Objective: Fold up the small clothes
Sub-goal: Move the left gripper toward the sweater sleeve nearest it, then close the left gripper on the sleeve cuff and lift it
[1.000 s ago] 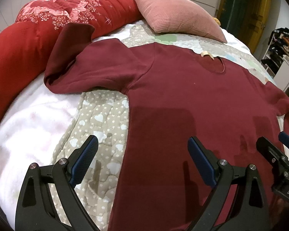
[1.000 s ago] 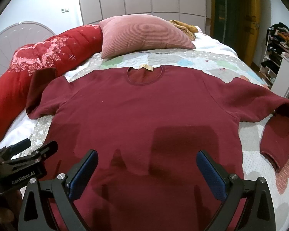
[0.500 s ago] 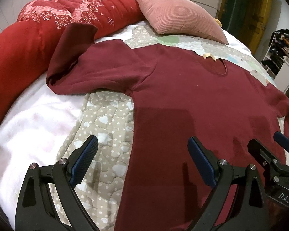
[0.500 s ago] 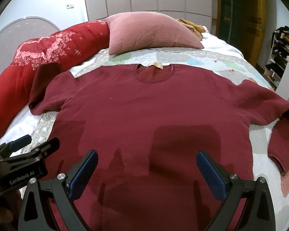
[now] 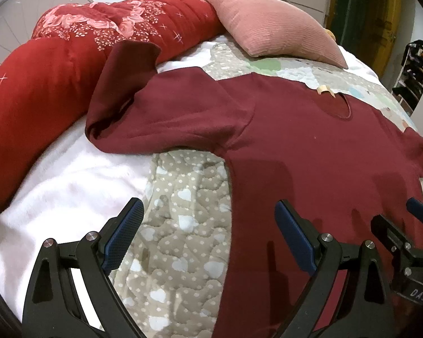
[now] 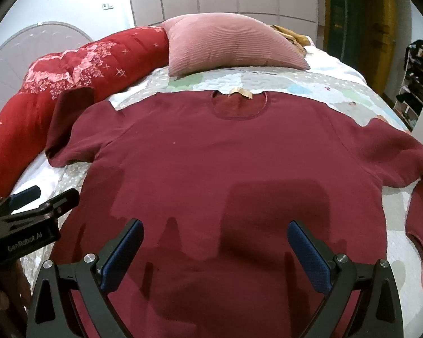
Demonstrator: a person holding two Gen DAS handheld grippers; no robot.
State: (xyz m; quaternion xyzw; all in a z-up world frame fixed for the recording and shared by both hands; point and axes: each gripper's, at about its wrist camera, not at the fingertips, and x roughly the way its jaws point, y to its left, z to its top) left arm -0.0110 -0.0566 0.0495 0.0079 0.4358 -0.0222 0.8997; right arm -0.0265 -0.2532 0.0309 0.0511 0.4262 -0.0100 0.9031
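Nearest, the left gripper (image 5: 208,242), jaws spread and empty, has the sweater (image 5: 310,163) sleeve (image 5: 166,124) at eleven o'clock; the right gripper (image 6: 214,250) gapes too.

Sweater (image 6: 234,169) hem cut off by bottom edge, behind right tongs (image 6: 214,250). Right sleeve cuff (image 6: 421,225) clipped at frame edge. Shelf (image 6: 417,67) items beyond sweater too small to tell.
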